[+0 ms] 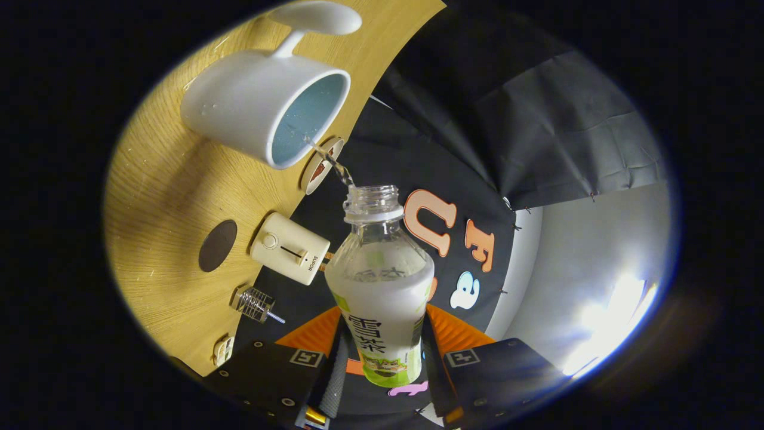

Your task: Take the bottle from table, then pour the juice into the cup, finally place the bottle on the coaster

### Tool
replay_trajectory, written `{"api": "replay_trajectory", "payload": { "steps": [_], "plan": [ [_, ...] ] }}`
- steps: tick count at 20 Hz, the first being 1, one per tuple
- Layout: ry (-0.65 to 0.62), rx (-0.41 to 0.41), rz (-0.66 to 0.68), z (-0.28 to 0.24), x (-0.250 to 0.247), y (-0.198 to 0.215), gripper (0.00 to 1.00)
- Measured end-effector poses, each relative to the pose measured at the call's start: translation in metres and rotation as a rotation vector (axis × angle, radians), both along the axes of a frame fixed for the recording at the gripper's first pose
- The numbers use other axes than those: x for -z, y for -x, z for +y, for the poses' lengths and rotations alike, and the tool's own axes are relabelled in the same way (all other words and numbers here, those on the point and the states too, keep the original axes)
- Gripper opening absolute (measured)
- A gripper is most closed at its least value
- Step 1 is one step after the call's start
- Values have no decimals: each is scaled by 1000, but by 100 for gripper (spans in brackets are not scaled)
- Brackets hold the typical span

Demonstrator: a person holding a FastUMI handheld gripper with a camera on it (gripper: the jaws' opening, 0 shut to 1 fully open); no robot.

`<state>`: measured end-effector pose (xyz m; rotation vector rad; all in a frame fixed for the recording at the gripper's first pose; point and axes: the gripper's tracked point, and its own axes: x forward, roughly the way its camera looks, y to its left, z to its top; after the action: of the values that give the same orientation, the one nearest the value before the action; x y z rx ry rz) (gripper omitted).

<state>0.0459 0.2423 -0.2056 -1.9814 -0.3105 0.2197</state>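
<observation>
My gripper [382, 346] is shut on an uncapped clear plastic bottle [382, 286] with a white and green label, held between both fingers and tipped toward the table. A thin stream of liquid [328, 158] runs from its mouth into a white cup [262, 107] with a pale blue inside and a handle, which stands on the wooden table [161, 197] just beyond the bottle's neck. A dark round coaster [217, 245] lies on the wood, apart from the cup and nearer the fingers.
A cream toaster-like appliance [290, 248] stands by the table's edge next to the coaster. A small round white container [321, 166] sits beside the cup. A metal coil piece [253, 303] and a small cream object [222, 350] lie nearer the fingers. Black cloth wall lies beyond.
</observation>
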Motion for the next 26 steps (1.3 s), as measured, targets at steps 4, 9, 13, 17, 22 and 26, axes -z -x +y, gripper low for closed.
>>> {"api": "replay_trajectory", "payload": {
  "steps": [4,9,13,17,22,26],
  "plan": [
    [23,-16,1,3,-1,0,59],
    [56,-37,9,8,4,4,60],
    [65,-41,15,6,5,-1,59],
    [68,-41,21,5,8,-5,59],
    [39,-20,47,5,14,-3,60],
    [-61,38,122,-2,26,-3,60]
  ]
}}
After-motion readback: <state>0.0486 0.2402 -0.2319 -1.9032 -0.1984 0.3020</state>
